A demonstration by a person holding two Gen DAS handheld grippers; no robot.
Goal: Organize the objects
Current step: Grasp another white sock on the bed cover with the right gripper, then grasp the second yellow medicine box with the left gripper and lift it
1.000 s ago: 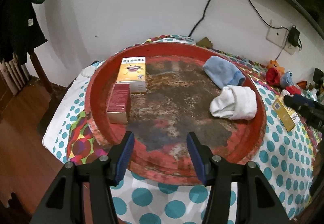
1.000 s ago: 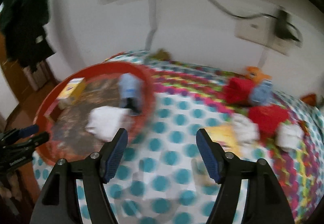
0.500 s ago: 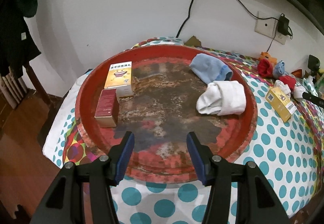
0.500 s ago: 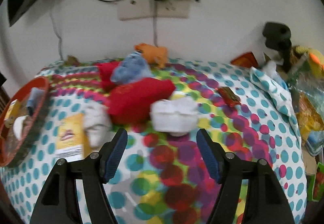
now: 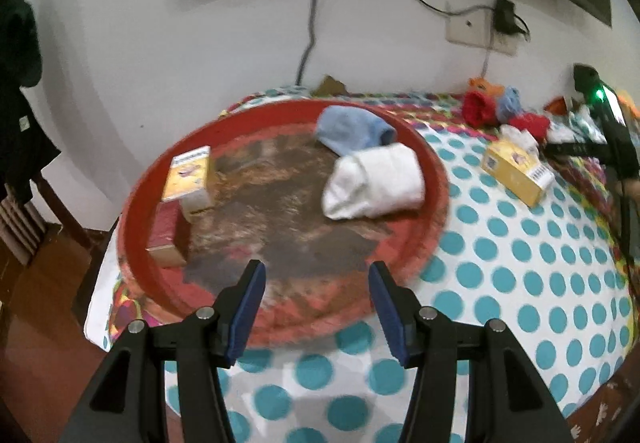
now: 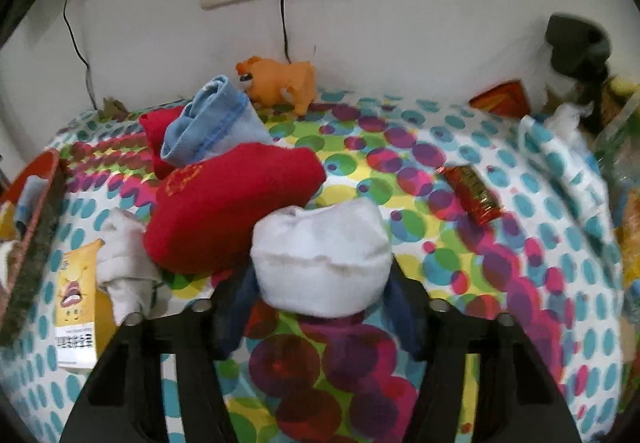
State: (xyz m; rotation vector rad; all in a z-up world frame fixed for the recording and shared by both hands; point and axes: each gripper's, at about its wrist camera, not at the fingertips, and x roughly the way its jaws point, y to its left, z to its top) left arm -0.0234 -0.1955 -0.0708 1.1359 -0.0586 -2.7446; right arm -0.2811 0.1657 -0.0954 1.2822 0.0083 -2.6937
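Right gripper closing around a rolled white sock.
Its jaws have just narrowed, flanking the sock; my left gripper hangs open, empty, over the red tray's near rim.

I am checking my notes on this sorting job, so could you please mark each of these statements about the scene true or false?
1. A white sock sits between the right hand-held gripper fingers. True.
2. The left hand-held gripper holds a box. False: nothing is between its open fingers.
3. The red tray holds two socks and two boxes. True.
4. The orange toy lies in the tray. False: it stands by the wall.
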